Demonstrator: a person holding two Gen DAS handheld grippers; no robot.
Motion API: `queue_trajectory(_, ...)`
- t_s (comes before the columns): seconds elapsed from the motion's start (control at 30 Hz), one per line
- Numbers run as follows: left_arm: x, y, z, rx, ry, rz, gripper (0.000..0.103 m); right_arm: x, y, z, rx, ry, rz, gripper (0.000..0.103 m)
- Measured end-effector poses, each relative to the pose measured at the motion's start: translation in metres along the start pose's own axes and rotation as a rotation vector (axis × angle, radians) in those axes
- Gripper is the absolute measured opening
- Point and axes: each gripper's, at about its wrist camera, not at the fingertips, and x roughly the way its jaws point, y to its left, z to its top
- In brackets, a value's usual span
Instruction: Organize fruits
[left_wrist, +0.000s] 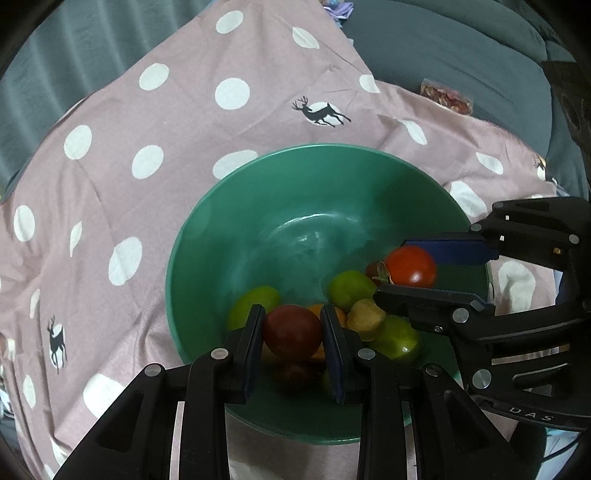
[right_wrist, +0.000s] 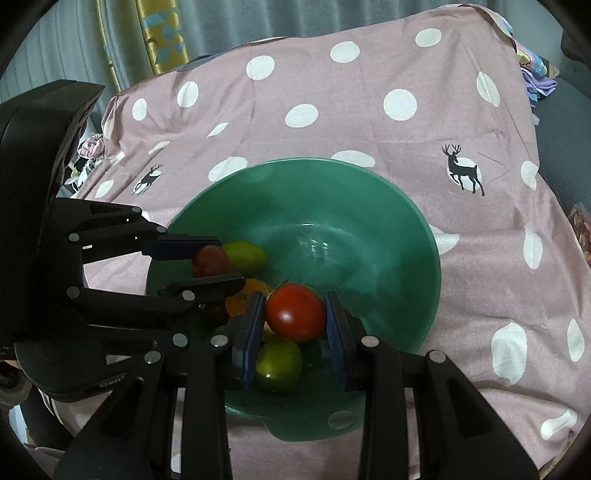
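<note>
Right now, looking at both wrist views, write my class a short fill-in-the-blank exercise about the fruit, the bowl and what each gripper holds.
1. The left gripper is shut on a dark ____ round fruit.
2. The right gripper is shut on a bright red round ____.
3. Both grippers hang over the round ____ bowl.
4. The bowl stands on a pink cloth with white ____.

Missing words: red; tomato; green; dots

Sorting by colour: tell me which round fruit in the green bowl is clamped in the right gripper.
The bright red round tomato, pinched between the right gripper's blue pads. The left gripper holds a darker maroon round fruit; the green and yellow fruits lie loose in the green bowl.
</note>
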Motion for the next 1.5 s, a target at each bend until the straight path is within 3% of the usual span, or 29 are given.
queue_trajectory(0.63, 0.001, -0.003, 0.001, 0.015, 0.021, 0.028, 0.031, -0.008, -0.005, 0.002, 0.011, -0.004, -0.030, 0.035)
queue_trajectory(0.67, -0.001, -0.003, 0.002, 0.014, 0.019, 0.031, 0.033, -0.009, -0.005, 0.002, 0.011, -0.005, -0.030, 0.035)
queue_trajectory(0.77, -0.006, -0.003, 0.001, 0.012, 0.007, 0.055, 0.058, -0.013, -0.003, 0.001, 0.012, -0.013, -0.035, 0.037)
queue_trajectory(0.9, -0.016, 0.001, -0.003, -0.002, -0.009, 0.082, 0.072, -0.026, -0.003, 0.001, 0.014, -0.041, -0.054, 0.055)
queue_trajectory(1.0, -0.024, 0.002, -0.006, -0.014, -0.020, 0.088, 0.073, -0.038, -0.004, 0.001, 0.027, -0.070, -0.072, 0.067)
queue_trajectory(1.07, -0.029, 0.003, -0.008, -0.023, -0.028, 0.094, 0.074, -0.046, -0.005, -0.001, 0.034, -0.087, -0.083, 0.069)
queue_trajectory(1.23, -0.047, 0.008, -0.011, -0.088, -0.064, 0.113, 0.098, -0.063, -0.005, -0.004, 0.053, -0.117, -0.119, 0.092)
queue_trajectory(1.33, -0.055, 0.012, -0.013, -0.132, -0.068, 0.100, 0.099, -0.071, -0.005, -0.004, 0.066, -0.130, -0.134, 0.099)
queue_trajectory(1.5, -0.067, 0.015, -0.018, -0.167, -0.086, 0.116, 0.099, -0.081, -0.004, -0.007, 0.079, -0.139, -0.153, 0.101)
